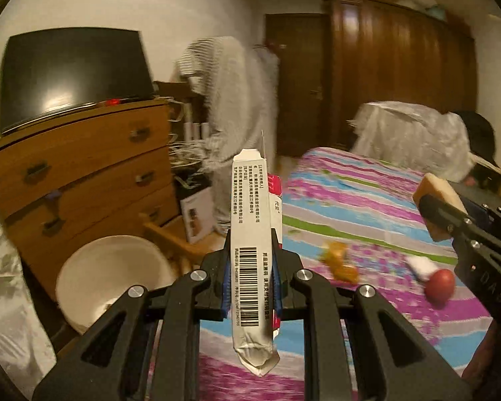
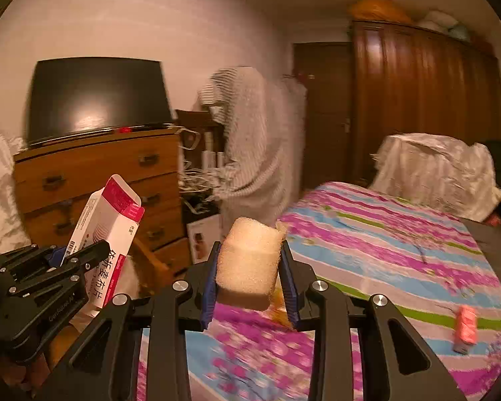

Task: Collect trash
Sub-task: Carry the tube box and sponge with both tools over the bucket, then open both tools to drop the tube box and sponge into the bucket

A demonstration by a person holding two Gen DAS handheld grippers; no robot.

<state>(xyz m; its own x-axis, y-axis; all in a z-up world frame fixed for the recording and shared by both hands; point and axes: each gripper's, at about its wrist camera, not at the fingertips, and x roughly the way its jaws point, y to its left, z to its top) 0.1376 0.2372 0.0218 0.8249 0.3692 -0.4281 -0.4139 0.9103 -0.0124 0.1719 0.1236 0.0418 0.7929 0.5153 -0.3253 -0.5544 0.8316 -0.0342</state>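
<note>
My left gripper (image 1: 250, 287) is shut on a flattened white and pink medicine box (image 1: 250, 234), which stands upright between the pads with its barcode side facing me. The right wrist view shows that same box (image 2: 107, 234) at the left, held in the left gripper (image 2: 70, 257). My right gripper (image 2: 250, 277) is shut on a pale foam sponge block (image 2: 248, 264); the left wrist view has this block (image 1: 439, 193) at the right edge. On the striped bedspread (image 1: 367, 207) lie an orange wrapper (image 1: 339, 262), a red ball (image 1: 439, 282) and a small white item (image 1: 421, 265).
A white round basin (image 1: 117, 280) sits low at the left, beside a wooden chest of drawers (image 1: 83, 173) with a dark screen (image 1: 73, 73) on top. Striped clothing (image 1: 230, 100) hangs ahead. A dark wardrobe (image 1: 394, 67) and a white bag (image 1: 414, 137) stand beyond the bed. A pink item (image 2: 466, 325) lies on the bedspread.
</note>
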